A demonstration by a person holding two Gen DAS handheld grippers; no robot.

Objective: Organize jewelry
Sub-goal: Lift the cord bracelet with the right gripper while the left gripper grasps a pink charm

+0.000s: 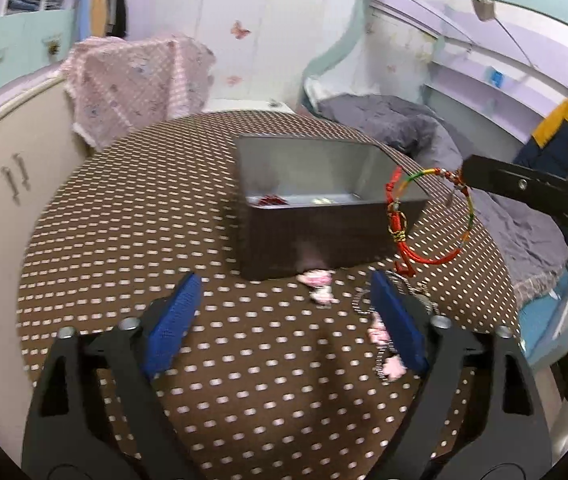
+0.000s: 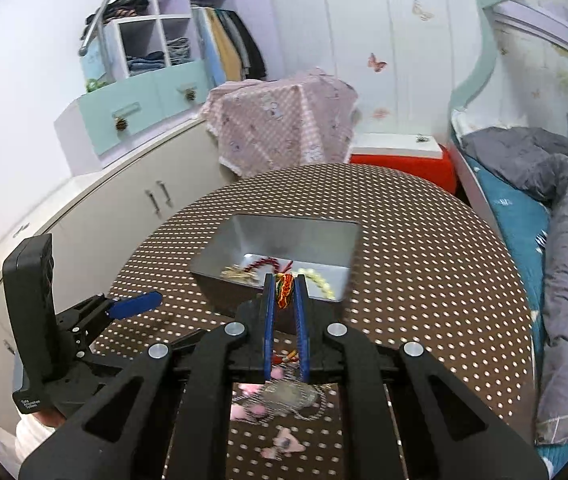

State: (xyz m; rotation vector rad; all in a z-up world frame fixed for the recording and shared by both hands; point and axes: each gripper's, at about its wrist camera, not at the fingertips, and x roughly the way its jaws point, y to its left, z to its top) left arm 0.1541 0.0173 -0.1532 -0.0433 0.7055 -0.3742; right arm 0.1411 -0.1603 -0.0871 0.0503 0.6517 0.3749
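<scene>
Blurred pink trinkets (image 1: pixel 318 285) on the table — chain (image 1: pixel 364 304) half behind left gripper (image 1: pixel 286 304)

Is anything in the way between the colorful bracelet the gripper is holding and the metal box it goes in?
Nothing visible blocks it. The right gripper holds the bracelet in the air beside the box, near its right corner. The box is open on top, with only a few pieces of jewelry lying at the bottom.
</scene>
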